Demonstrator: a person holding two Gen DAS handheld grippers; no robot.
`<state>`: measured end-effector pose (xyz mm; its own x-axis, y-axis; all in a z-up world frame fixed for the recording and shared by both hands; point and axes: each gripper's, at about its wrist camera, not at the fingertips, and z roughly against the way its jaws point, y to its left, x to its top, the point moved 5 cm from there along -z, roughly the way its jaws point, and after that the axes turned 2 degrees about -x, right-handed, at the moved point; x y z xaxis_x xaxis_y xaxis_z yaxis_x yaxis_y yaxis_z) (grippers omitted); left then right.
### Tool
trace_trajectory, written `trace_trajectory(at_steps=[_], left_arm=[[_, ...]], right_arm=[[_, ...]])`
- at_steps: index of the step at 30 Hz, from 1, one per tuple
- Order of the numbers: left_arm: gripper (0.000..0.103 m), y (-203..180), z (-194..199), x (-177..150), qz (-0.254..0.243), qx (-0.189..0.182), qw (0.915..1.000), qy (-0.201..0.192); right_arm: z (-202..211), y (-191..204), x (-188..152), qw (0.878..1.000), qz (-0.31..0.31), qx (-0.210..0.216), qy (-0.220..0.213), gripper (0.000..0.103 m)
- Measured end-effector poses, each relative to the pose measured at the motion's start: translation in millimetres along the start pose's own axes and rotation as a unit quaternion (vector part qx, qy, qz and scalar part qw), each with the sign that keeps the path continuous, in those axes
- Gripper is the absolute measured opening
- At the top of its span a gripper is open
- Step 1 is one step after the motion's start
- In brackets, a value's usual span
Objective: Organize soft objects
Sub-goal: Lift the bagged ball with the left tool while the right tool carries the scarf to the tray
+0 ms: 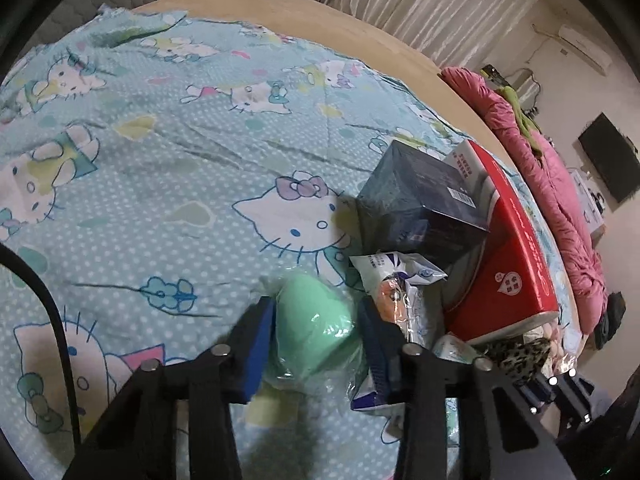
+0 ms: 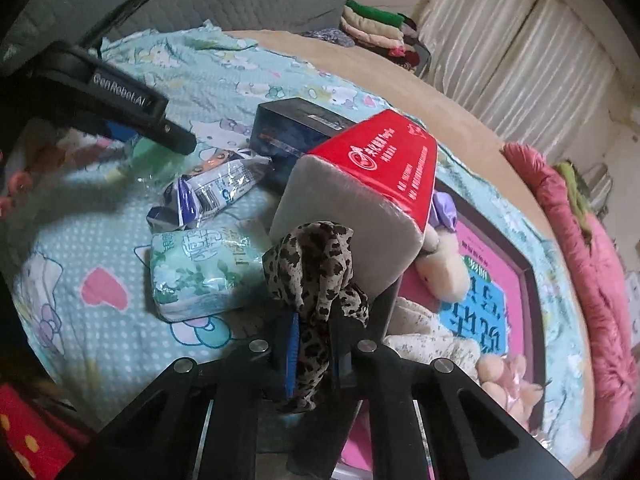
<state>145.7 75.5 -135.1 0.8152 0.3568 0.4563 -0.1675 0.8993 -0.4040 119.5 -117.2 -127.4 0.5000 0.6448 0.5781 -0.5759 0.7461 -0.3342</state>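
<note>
My left gripper [image 1: 316, 328] is shut on a mint-green soft object in clear wrap [image 1: 316, 320], held just above the Hello Kitty bedspread [image 1: 160, 140]. My right gripper [image 2: 314, 344] is shut on a leopard-print cloth [image 2: 316, 280], in front of a red-and-grey foam cushion [image 2: 360, 200]. The cloth also shows in the left wrist view [image 1: 516, 354]. The left gripper's body [image 2: 120, 100] shows at the upper left of the right wrist view. Cream plush toys [image 2: 440, 264] lie on a pink box [image 2: 492, 280] at the right.
A dark blue box [image 1: 420, 204], a blue-white snack packet [image 2: 212, 192] and a green-print tissue pack [image 2: 200, 272] lie beside the red cushion [image 1: 508, 264]. A pink quilt [image 1: 560, 184] lies past the bed's edge. Folded clothes [image 2: 372, 28] are stacked at the back.
</note>
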Motion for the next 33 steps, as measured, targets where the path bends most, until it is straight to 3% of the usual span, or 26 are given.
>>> trace_trajectory(at_steps=[5, 18, 33], left_arm=[[0.039, -6, 4, -3, -0.025, 0.009, 0.9996, -0.01], [0.039, -30, 60, -8, -0.067, 0.019, 0.9954, -0.066], [0.039, -83, 86, -21, -0.127, 0.019, 0.9887, -0.078]], right_arm=[[13, -7, 2, 0.999, -0.039, 0.015, -0.017, 0.009], [41, -17, 11, 0.993, -0.08, 0.051, -0.067, 0.009], [78, -38, 14, 0.981, -0.132, 0.069, -0.121, 0.009]])
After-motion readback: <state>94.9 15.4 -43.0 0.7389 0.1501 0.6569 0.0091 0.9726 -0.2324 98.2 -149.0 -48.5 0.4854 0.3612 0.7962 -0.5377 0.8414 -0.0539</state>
